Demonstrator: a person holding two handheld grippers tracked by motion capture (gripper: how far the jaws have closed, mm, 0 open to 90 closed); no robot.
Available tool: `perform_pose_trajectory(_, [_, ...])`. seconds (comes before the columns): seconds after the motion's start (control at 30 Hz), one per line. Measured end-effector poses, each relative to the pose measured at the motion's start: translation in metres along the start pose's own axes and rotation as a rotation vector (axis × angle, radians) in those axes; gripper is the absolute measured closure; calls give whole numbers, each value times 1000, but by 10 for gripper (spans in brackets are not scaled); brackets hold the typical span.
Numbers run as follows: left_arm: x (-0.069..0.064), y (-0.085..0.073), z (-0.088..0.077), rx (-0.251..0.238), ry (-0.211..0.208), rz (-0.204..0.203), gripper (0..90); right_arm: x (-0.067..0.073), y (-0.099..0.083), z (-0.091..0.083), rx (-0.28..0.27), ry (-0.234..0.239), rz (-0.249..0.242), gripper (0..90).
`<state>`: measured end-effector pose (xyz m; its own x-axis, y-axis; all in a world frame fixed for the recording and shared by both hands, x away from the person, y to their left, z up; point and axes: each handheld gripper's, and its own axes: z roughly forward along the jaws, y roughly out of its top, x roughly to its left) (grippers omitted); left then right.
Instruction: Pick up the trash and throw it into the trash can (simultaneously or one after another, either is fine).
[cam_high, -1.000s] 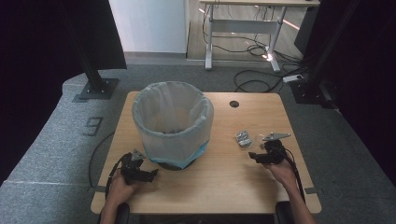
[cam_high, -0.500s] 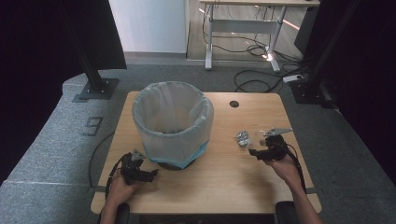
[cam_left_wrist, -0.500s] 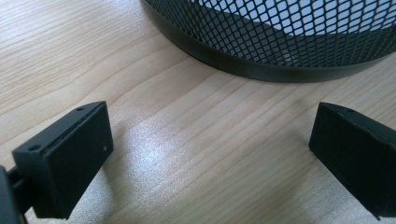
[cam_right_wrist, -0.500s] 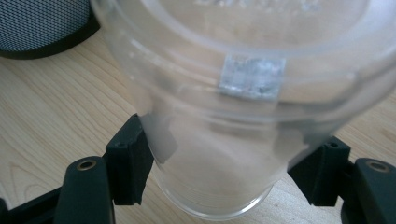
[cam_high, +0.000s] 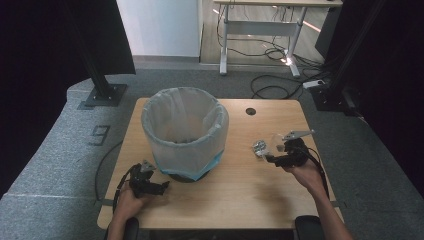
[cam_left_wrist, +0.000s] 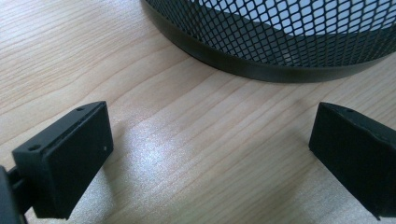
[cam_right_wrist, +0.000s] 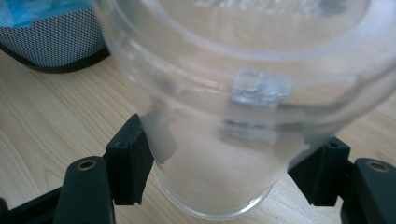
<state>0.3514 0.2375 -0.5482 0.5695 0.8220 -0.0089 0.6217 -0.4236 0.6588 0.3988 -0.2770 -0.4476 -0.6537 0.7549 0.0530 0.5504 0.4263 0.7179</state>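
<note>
Right gripper view: jaws of the right gripper (cam_right_wrist: 219, 163) sit either side of a clear plastic cup (cam_right_wrist: 233, 107), pads against or just off its wall, near the narrow end; can't tell if they're squeezing yet, so the grip is unconfirmed. The cup looks to lie tilted on the wooden table (cam_right_wrist: 51, 116), wide mouth away from the camera. In the high view the right gripper (cam_high: 280, 156) is at the table's right side, with the cup (cam_high: 261, 147) just left of it, well apart from the lined mesh bin (cam_high: 185, 132). The left gripper (cam_left_wrist: 210, 154) is released, jaws wide apart and empty, low over bare wood just beside the bin's black base (cam_left_wrist: 261, 65). Likely step: grasping the cup, probably to bin it. Next move calls for a firm but light close, since thin plastic may crush or slip, then a lift clear of the rim.
</note>
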Motion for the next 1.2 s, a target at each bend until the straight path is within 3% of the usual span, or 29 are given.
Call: perform_pose_trajectory(1.2, [0,0,0,-1,0,0,0,8,60,-29,-10,57,-42,301])
